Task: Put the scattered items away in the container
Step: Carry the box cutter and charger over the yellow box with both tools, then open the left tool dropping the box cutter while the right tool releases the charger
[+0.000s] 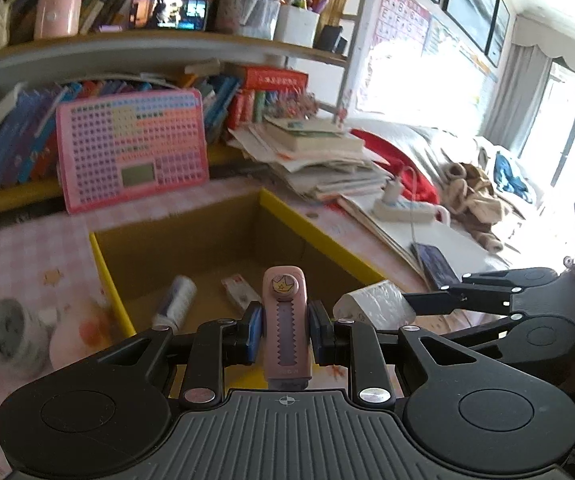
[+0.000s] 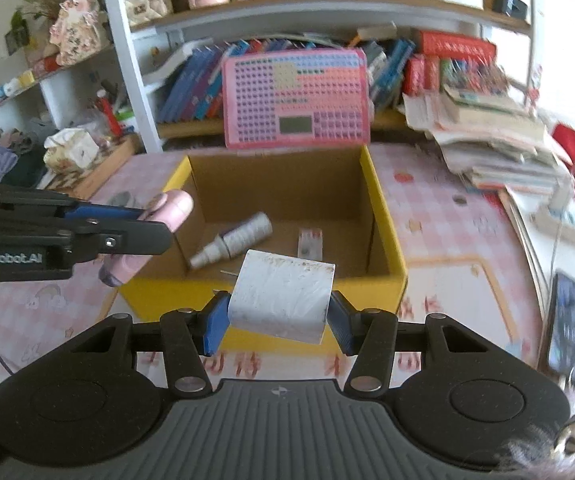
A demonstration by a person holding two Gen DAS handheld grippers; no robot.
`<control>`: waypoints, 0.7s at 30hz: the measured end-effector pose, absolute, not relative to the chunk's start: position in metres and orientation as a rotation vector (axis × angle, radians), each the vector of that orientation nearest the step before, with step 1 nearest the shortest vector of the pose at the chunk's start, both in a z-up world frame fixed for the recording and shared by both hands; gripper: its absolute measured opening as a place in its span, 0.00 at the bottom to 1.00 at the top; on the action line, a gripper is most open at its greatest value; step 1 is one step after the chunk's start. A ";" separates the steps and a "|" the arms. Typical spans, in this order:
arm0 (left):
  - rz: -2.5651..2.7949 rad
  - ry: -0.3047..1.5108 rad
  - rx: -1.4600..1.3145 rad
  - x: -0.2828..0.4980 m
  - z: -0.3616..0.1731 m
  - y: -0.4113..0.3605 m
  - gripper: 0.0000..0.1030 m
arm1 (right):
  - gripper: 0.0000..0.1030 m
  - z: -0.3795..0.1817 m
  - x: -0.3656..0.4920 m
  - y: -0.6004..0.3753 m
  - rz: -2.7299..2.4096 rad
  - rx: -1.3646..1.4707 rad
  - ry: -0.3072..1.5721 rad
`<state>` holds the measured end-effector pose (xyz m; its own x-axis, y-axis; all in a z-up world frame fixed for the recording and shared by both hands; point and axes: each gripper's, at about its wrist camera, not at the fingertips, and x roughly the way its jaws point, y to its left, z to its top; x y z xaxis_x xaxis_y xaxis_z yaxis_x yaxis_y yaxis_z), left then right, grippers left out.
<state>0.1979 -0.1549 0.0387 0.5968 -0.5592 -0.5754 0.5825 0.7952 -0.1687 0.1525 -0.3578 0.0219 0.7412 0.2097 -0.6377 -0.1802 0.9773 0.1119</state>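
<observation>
Yellow-rimmed box [image 2: 383,216] sat mid-frame, just ahead of both my claws: my left claw [image 1: 285,330] clamped an upright pink cutter [image 1: 285,320], my right claw [image 2: 279,316] a white roll [image 2: 283,296].

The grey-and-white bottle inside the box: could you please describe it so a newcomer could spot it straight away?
Find the yellow cardboard box on the pink checked tablecloth. On its brown floor, left side, lies the bottle, tipped over, narrow cap toward the near-left corner. Its neighbour, a small flat red-and-white packet, is not round.
</observation>
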 end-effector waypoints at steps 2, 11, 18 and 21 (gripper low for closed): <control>-0.645 0.644 0.044 0.208 0.040 -0.158 0.22 | 0.48 0.027 0.166 -0.360 0.232 0.032 0.680; -0.577 0.710 0.119 0.264 0.016 -0.170 0.22 | 0.48 0.009 0.247 -0.351 0.291 -0.138 0.691; -0.523 0.807 0.251 0.293 -0.025 -0.183 0.22 | 0.48 -0.033 0.309 -0.330 0.339 -0.303 0.829; -0.521 0.832 0.297 0.296 -0.035 -0.186 0.22 | 0.48 -0.046 0.319 -0.318 0.394 -0.427 0.866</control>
